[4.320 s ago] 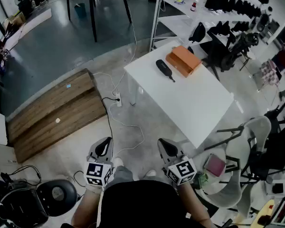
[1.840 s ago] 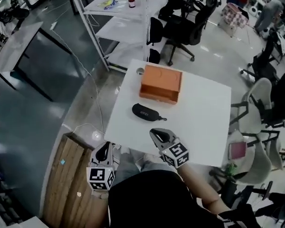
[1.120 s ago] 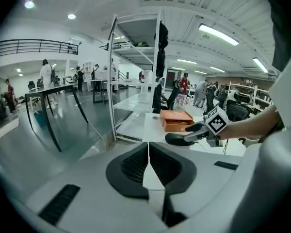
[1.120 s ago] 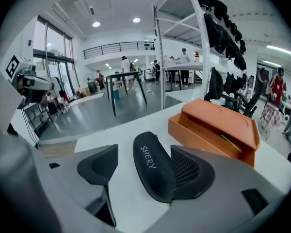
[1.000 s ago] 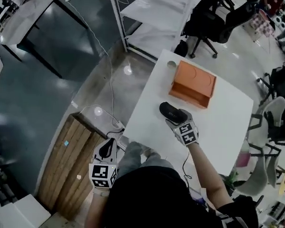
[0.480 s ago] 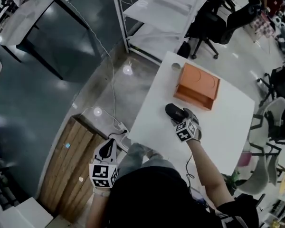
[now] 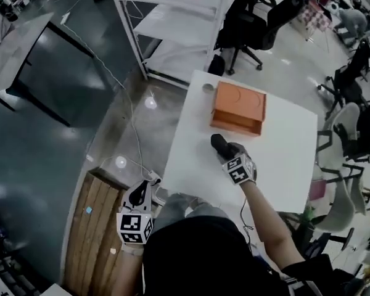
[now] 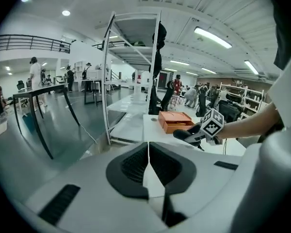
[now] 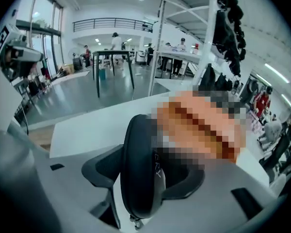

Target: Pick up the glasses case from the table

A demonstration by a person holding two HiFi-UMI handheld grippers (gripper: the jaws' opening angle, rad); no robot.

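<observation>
Right gripper (image 9: 146, 177): jaws were closing, with the glasses case (image 9: 139, 165) between them. Both dark pads lay against its sides.
Case: black, oval, stood on its long edge, zip pull hanging at the near end.
White table (image 9: 85, 126) lay beneath.
Orange box (image 9: 200, 123) sat just behind the case, mostly lost under a mosaic patch.
Background: white shelving rack (image 9: 212, 30) at right, a dark-legged table (image 9: 114, 57) on the grey floor, and a few people (image 9: 115, 40) standing far off.

White letters are running along the black case (image 9: 141, 171), beside its seam. Only "ERY" is reading clearly; the rest cannot be made out. The marker cubes (image 7: 239, 169) are showing square black-and-white codes, no words or numbers.
</observation>
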